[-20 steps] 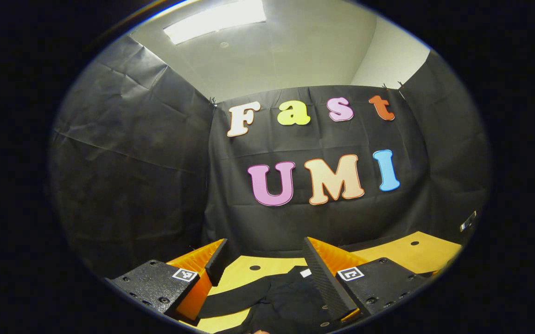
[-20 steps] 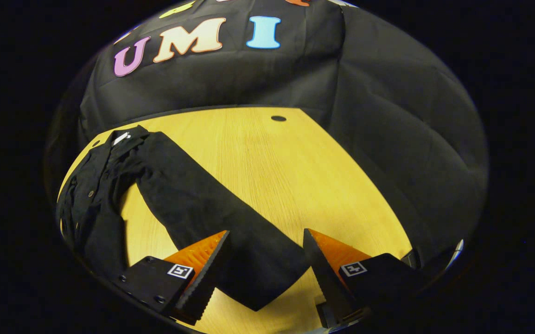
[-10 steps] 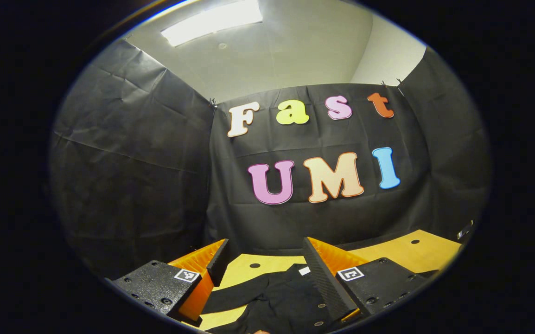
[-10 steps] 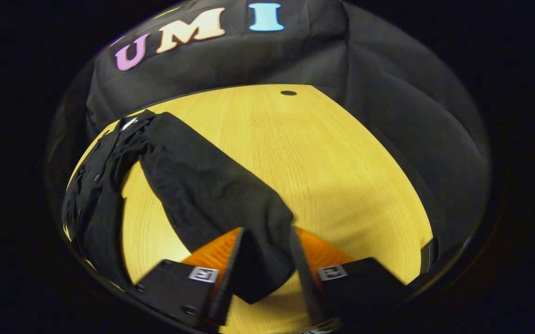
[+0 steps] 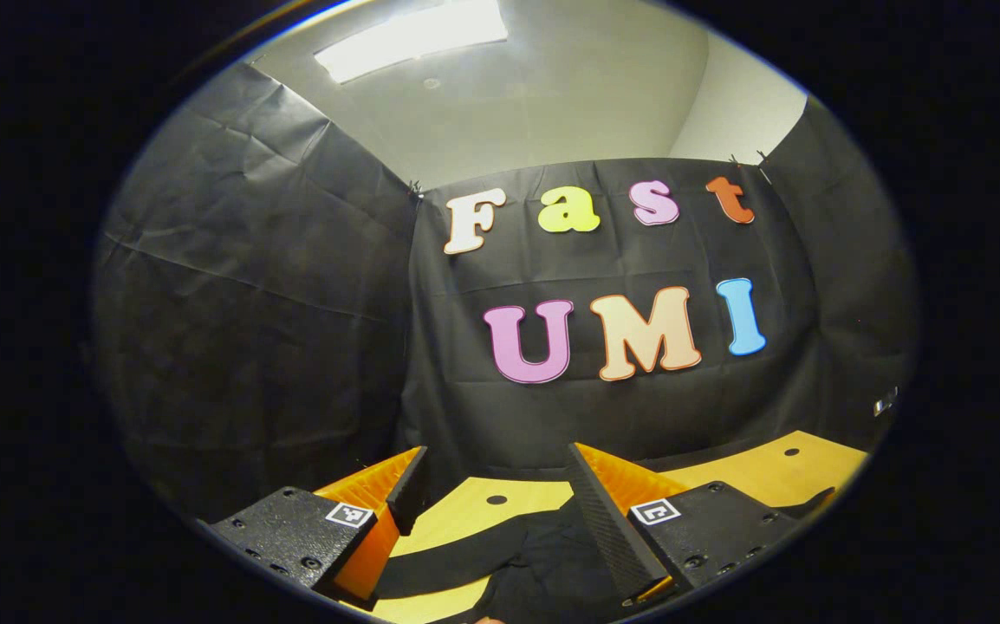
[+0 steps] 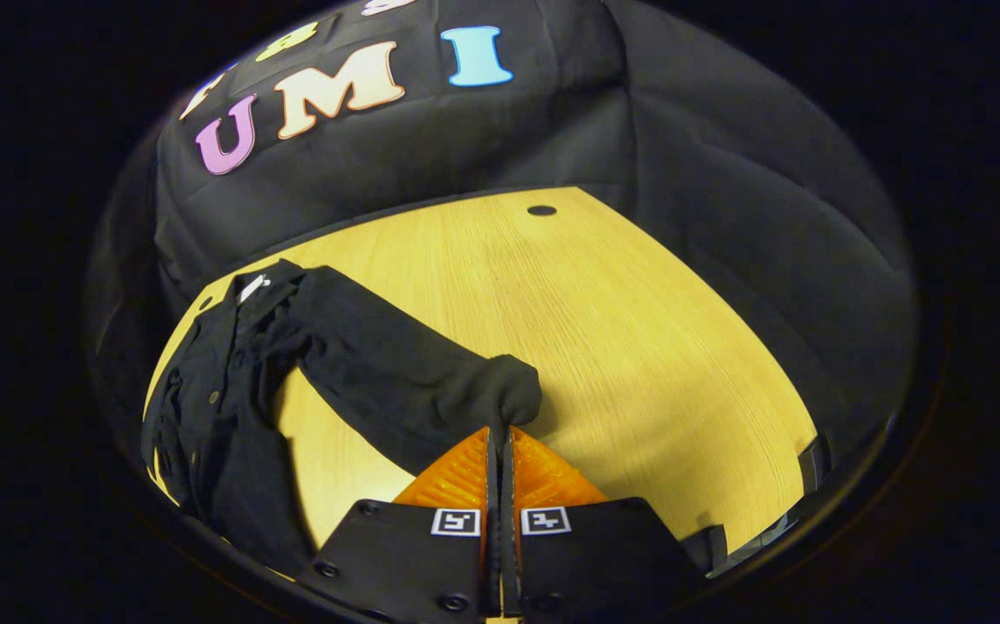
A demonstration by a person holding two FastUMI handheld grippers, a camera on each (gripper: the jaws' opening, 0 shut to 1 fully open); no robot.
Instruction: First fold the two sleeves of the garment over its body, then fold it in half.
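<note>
Two grippers, two different states. Your right gripper (image 6: 500, 431) is clenched on the cuff end of the shirt's right sleeve (image 6: 396, 381), both fingers pressed together with the dark cloth bunched at their tips and lifted slightly off the wooden table (image 6: 639, 329). Your left gripper (image 5: 491, 485) hangs released, its fingers spread wide above the table, with nothing between them but the view of the garment below. The black button-up shirt (image 6: 214, 407) lies on the table's left part in the right gripper view, collar toward the booth wall, its body rumpled and the held sleeve stretching out diagonally from the shoulder. Progress, as judged: you are at the first sleeve fold, not yet laid over the body; the second sleeve and the halving remain.
</note>
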